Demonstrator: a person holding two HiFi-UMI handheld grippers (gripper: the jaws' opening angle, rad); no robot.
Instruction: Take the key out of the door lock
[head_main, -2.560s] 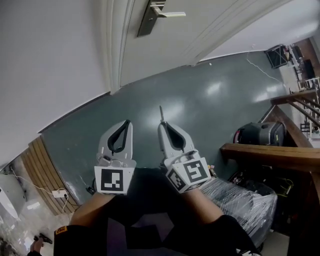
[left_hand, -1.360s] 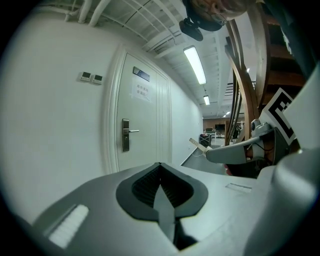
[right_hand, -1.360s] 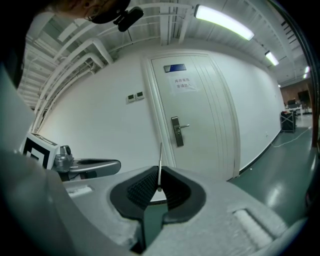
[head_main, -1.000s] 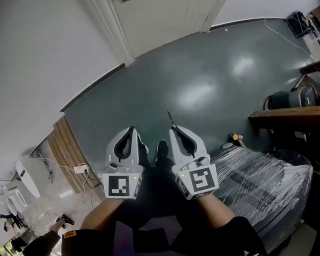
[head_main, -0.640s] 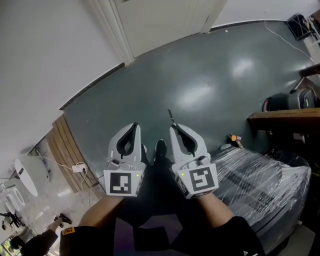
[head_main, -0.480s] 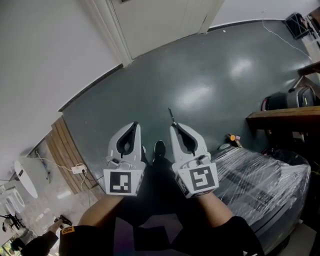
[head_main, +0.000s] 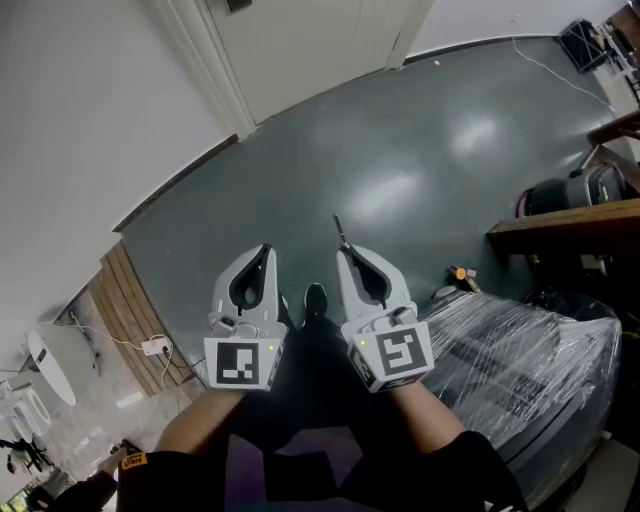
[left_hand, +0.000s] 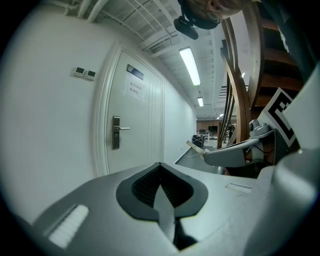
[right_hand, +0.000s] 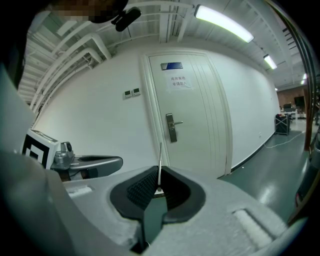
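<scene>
A thin metal key (head_main: 339, 232) sticks out forward from my right gripper (head_main: 346, 252), whose jaws are shut on its head. The right gripper view shows the key's blade (right_hand: 160, 161) standing up from the pads, with the white door (right_hand: 192, 115) and its lever lock plate (right_hand: 171, 128) well ahead, apart from the key. My left gripper (head_main: 263, 250) is beside the right one, shut and holding nothing. From the left gripper view, the door handle (left_hand: 116, 132) is far off and the key tip (left_hand: 194, 146) juts from the right gripper (left_hand: 235, 150).
The door's foot (head_main: 300, 50) and white wall are at the top of the head view, above dark green floor (head_main: 400, 150). A plastic-wrapped bundle (head_main: 520, 350), a wooden rail (head_main: 565, 225) and a black device (head_main: 560, 190) are on the right. Wooden slats (head_main: 120, 300) and a power strip (head_main: 155, 346) are on the left.
The door handle, seen at the top of the head view 2.6 s ago, has left that view; more floor lies ahead. Both grippers stay side by side, key still held.
</scene>
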